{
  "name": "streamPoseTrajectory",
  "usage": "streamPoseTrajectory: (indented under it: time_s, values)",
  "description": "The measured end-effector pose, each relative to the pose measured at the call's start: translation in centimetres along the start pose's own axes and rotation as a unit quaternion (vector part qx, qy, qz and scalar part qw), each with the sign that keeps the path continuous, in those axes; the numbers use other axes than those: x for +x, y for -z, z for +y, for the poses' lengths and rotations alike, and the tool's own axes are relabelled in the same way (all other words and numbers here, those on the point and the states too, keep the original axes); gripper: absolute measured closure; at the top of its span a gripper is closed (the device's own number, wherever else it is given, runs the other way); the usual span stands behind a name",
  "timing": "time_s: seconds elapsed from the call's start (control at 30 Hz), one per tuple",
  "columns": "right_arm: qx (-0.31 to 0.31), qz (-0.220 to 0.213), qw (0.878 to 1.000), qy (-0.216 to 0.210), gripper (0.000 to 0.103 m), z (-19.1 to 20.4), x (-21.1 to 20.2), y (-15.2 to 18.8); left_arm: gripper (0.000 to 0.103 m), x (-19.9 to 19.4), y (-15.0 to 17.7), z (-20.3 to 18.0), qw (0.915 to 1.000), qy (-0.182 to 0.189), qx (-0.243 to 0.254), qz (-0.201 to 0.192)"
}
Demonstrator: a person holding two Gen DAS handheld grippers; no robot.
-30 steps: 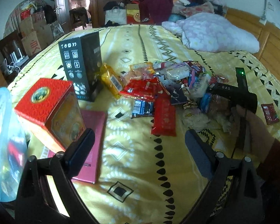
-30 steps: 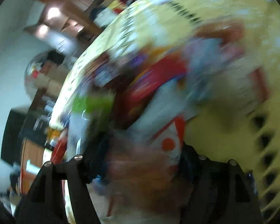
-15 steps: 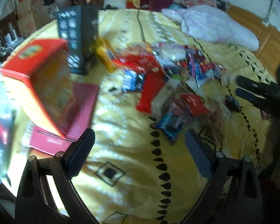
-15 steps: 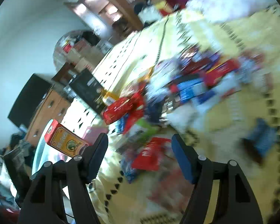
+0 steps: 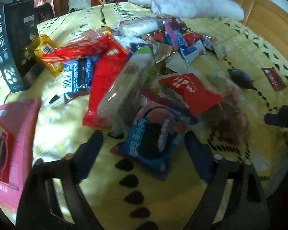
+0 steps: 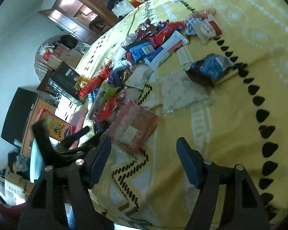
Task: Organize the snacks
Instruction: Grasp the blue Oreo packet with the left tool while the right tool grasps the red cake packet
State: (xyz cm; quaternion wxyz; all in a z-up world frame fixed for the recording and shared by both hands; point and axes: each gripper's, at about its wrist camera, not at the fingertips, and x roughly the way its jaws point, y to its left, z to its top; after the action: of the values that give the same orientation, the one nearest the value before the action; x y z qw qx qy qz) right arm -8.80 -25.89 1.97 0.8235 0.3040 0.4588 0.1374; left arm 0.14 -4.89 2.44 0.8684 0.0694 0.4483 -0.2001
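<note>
A heap of wrapped snacks [image 5: 144, 48] lies on the yellow patterned bedspread [image 5: 109, 182]. My left gripper [image 5: 144, 136] points down at the heap's near edge, and its jaws are closing. A blue snack packet [image 5: 144, 145] lies between its fingers; the left pad stands clear of it and the right pad is close to its edge. A red packet [image 5: 190, 92] lies just behind the blue one. My right gripper [image 6: 144, 140] stands open over bare bedspread [image 6: 230, 134] with nothing between its fingers. A red see-through packet [image 6: 132, 128] lies just beyond its left finger.
A black box [image 5: 15, 42] stands at the heap's left, with a pink box [image 5: 19, 134] lying flat nearer. A dark blue packet [image 6: 211, 69] and a pale packet [image 6: 182, 94] lie apart from the heap. A white pillow [image 5: 192, 3] and the wooden bed frame [image 5: 268, 15] are behind.
My left gripper has dropped toward the heap and its fingers have drawn closer together, with the blue packet now between them. The right gripper has swung sideways off the heap over bare bedspread.
</note>
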Motion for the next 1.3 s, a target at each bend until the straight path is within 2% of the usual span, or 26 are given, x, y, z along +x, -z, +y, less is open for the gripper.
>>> streamPoseTrajectory:
  time_s: [0.03,0.1,0.23,0.3,0.47,0.6,0.63,0.7,0.83,0.9,0.97,1.03,1.07,1.13,1.23,1.3]
  values:
    - [0.007,0.002,1.0,-0.007,0.028,0.1,0.2,0.0,0.046,0.1,-0.1,0.0,1.0,-0.002,-0.003,0.002]
    - [0.022,0.003,1.0,-0.019,0.028,0.5,0.9,-0.1,0.056,-0.5,-0.1,0.1,0.9999,-0.004,-0.016,0.004]
    - [0.057,0.004,0.998,-0.027,0.028,1.5,2.7,-0.1,0.056,-2.5,0.3,0.8,0.9995,-0.012,-0.027,-0.013]
    - [0.068,0.002,0.997,-0.024,0.025,2.0,3.6,-0.3,0.056,-3.1,0.4,1.4,0.9991,-0.012,-0.037,-0.017]
    - [0.067,-0.005,0.998,0.02,0.024,2.5,6.1,-0.7,0.056,-3.9,0.9,2.0,0.9987,-0.01,-0.048,-0.016]
    - [0.077,0.008,0.997,0.024,0.035,1.1,7.3,-0.2,0.056,-4.4,1.5,2.1,0.9983,-0.003,-0.057,-0.012]
    - [0.082,0.006,0.996,0.019,0.036,0.9,7.3,-0.2,0.056,-4.4,1.6,2.2,0.9981,-0.002,-0.061,-0.01]
    - [0.083,0.002,0.997,0.005,0.045,0.7,6.9,-0.3,0.056,-4.6,1.9,2.2,0.9977,0.002,-0.067,-0.007]
    - [0.013,-0.004,0.999,0.03,0.046,2.6,4.5,-0.4,0.056,-5.3,2.0,2.4,0.9974,0.006,-0.072,0.0]
    - [-0.054,-0.002,0.996,0.07,0.046,4.3,2.7,-0.3,0.056,-5.4,2.2,2.6,0.9972,0.004,-0.073,0.017]
    - [-0.131,0.011,0.984,0.124,0.045,5.9,1.5,0.2,0.056,-4.9,2.6,2.8,0.9964,0.006,-0.072,0.043]
    - [-0.18,0.057,0.968,0.163,0.045,6.4,2.1,1.1,0.056,-3.9,3.1,2.7,0.9954,0.012,-0.065,0.069]
    - [-0.186,0.071,0.965,0.169,0.045,6.1,2.5,1.6,0.056,-3.3,3.4,2.5,0.995,0.01,-0.06,0.079]
    - [-0.174,0.092,0.967,0.163,0.045,4.8,3.8,2.3,0.055,-2.8,3.8,2.3,0.9959,0.007,-0.053,0.074]
    - [-0.137,0.072,0.978,0.143,0.039,3.1,4.1,2.5,0.052,-2.5,4.1,2.7,0.9971,0.014,-0.058,0.047]
    - [-0.131,0.06,0.98,0.14,0.037,2.7,4.0,2.8,0.051,-2.4,4.2,3.2,0.9967,0.017,-0.072,0.035]
